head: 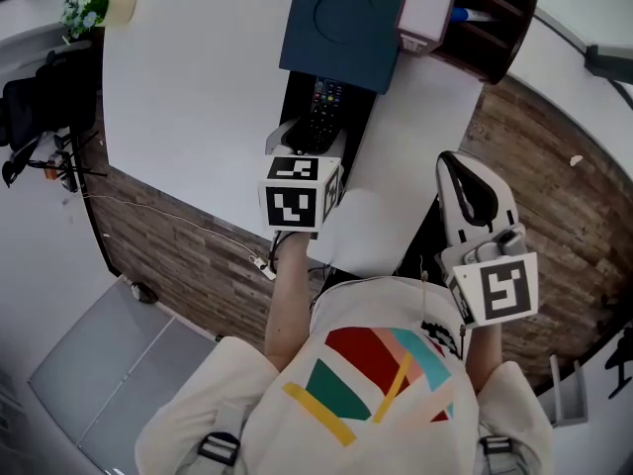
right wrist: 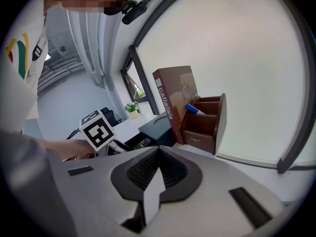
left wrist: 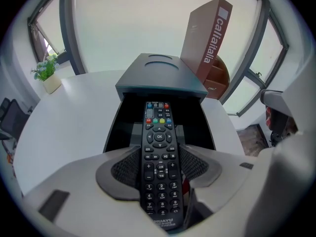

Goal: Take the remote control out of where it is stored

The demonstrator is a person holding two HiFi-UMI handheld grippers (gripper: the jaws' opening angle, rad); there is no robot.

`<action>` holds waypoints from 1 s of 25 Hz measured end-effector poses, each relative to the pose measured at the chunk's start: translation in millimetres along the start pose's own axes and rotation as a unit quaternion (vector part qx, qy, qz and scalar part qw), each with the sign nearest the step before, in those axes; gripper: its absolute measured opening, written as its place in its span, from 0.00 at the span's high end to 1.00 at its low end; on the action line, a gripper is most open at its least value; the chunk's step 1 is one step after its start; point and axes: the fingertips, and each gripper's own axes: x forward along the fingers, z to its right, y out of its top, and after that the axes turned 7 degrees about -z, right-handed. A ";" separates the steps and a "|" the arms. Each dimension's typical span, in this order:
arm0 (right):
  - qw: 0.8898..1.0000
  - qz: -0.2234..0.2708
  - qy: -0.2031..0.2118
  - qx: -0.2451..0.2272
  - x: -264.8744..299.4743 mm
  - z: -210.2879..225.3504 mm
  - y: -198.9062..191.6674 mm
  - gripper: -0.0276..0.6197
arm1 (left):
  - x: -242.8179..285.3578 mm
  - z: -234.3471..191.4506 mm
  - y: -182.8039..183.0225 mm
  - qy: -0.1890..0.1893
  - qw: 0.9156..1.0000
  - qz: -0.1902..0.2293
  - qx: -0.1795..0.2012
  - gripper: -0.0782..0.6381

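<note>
Black ribbed pads of the left tongs are closed on the near end of the remote control, one pad against each long edge, buttons facing up. Gripping it by the narrow sides near the tail looks deliberate: the keypad goes unpressed, and the length points straight along the tongs, ready to be drawn out towards the person. The remote's far end lies over the black drawer, which is pulled out from under the dark storage box. So the remote is gripped but, by my reading, not yet clear of its storage; whether it rests on the drawer floor I cannot tell.

The right tongs are closed on nothing, pads pressed together, held back beside the person's body at the near edge of the white worktop. They seem simply parked out of the way, since one pair is enough here.

Just beside the box stand a brown carton and a wooden desk organiser holding a blue pen. A small potted plant sits well apart.
</note>
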 end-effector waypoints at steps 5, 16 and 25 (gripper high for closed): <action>1.000 0.007 0.008 -0.015 -0.6 -14.9 6.3 0.96 | -5.6 -0.2 -2.0 -0.017 1.000 0.016 -0.013 0.54; 0.999 0.018 0.005 -0.045 -7.5 -47.6 10.8 0.96 | -56.6 9.3 3.4 -0.088 0.995 0.043 -0.024 0.54; 0.992 0.054 -0.007 -0.114 -7.6 -103.5 53.1 0.96 | -141.9 -11.0 20.2 -0.093 0.979 0.179 -0.005 0.54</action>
